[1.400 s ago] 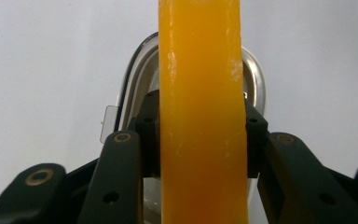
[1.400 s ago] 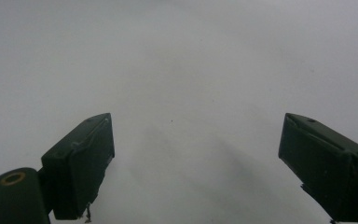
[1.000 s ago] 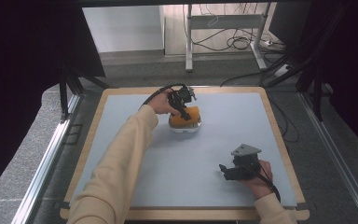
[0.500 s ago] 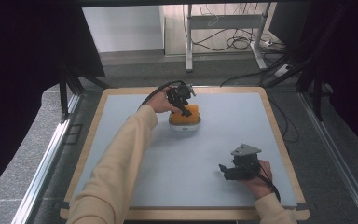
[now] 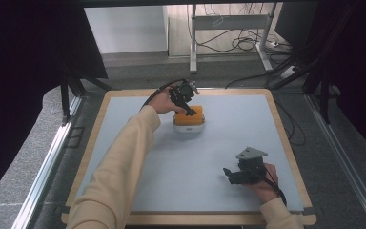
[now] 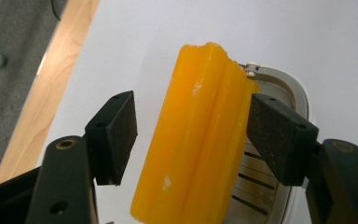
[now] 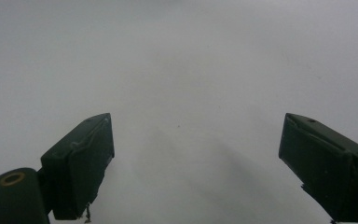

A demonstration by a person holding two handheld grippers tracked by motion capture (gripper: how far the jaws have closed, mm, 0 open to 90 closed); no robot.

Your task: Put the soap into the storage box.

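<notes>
An orange ridged block point(image 5: 193, 116) stands tilted in a white holder point(image 5: 188, 128) at the back middle of the mat. In the left gripper view the orange block point(image 6: 196, 140) rises between the jaws of my left gripper point(image 6: 198, 135). One pad touches the block's side and the other stands clear of it, so the gripper is open. The white holder point(image 6: 294, 93) shows a slotted metal inside. From above, my left gripper point(image 5: 187, 106) reaches down onto the block. My right gripper point(image 5: 229, 174) rests open and empty near the front right, and the right gripper point(image 7: 196, 158) faces bare mat.
The pale blue-grey mat point(image 5: 171, 167) lies inside a wooden table border point(image 5: 286, 143). A sleeved left forearm point(image 5: 124, 157) crosses the mat's left half. Black frame posts and cables stand beyond the far edge.
The left gripper has shifted slightly up and back over the orange block. The right gripper has stayed put.
</notes>
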